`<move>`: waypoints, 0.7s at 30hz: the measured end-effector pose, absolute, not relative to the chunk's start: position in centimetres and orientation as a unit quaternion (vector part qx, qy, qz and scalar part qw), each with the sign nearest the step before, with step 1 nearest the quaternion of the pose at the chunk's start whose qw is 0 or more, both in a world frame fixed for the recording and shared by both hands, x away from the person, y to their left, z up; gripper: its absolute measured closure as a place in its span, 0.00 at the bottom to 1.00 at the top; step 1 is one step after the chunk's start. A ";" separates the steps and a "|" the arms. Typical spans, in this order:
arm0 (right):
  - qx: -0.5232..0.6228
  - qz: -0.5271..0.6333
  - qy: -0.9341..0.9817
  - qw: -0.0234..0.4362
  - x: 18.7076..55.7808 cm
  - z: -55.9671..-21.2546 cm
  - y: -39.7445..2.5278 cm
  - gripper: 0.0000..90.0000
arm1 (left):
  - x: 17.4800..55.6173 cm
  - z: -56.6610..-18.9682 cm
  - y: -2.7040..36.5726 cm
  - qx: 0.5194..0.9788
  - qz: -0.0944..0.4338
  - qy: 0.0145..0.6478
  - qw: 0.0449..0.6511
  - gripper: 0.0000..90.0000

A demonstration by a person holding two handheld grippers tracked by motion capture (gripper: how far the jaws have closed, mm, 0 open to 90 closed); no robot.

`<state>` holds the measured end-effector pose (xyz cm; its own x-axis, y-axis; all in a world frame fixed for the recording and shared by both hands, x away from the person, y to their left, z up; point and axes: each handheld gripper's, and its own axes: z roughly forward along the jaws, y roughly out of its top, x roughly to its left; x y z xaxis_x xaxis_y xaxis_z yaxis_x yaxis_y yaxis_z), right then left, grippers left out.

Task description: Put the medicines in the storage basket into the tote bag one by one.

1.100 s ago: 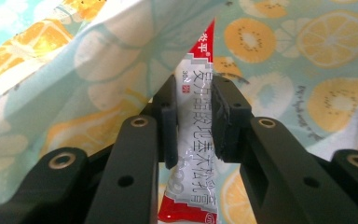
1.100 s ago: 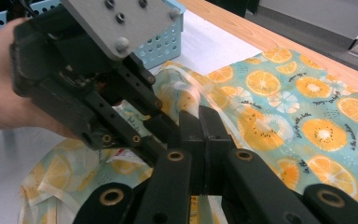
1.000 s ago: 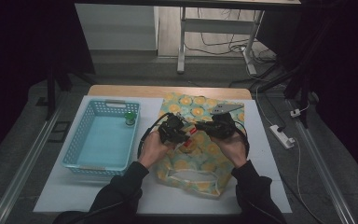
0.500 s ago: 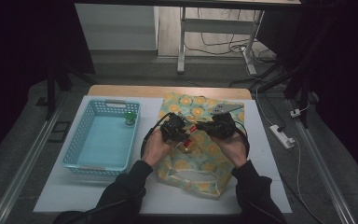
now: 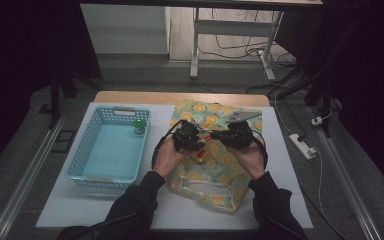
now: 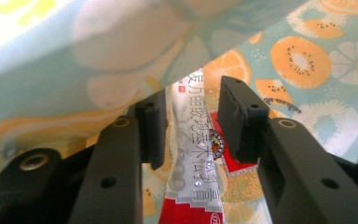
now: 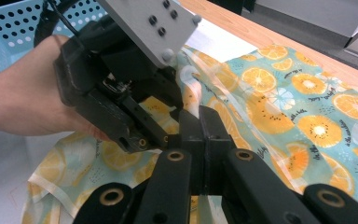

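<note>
An orange-and-kiwi print bag (image 5: 215, 177) lies flat on the white table. Both grippers meet over its middle. My right gripper (image 7: 199, 114) is shut on a thin edge of the bag (image 7: 298, 102) and holds that layer up. Under the raised layer, my left gripper (image 6: 191, 100) stands open with a red and silver sachet (image 6: 191, 158) lying lengthwise between its jaws, not clamped. From above, the sachet (image 5: 207, 138) shows as a red spot between the left gripper (image 5: 196, 141) and the right gripper (image 5: 219, 136).
A light blue plastic basket (image 5: 80, 172) stands left of the bag with a small green-topped item (image 5: 139, 126) at its far right corner. A white power strip (image 5: 304, 146) lies off the table's right edge. The left gripper's grey plate (image 7: 149, 28) sits close to my right jaws.
</note>
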<state>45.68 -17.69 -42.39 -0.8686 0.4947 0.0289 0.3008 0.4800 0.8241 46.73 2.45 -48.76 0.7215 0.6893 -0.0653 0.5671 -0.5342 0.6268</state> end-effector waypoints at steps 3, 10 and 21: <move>0.234 0.454 0.853 0.106 45.7 -42.3 -17.7 1.00 | 46.5 -48.5 2.8 0.869 0.088 0.362 0.326 0.58; 0.235 0.453 0.854 0.105 45.7 -42.4 -17.7 1.00 | 45.6 -47.8 3.7 0.869 0.062 0.348 0.347 0.40; 0.235 0.453 0.854 0.105 45.7 -42.4 -17.8 1.00 | 43.6 -46.3 4.6 0.872 0.036 0.322 0.366 0.20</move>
<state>45.73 -17.76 -42.40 -0.8676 0.4961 0.0333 0.3059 0.4799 0.8223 43.64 4.59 -46.25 0.7906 0.5875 -0.1724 0.5346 -0.5250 0.6623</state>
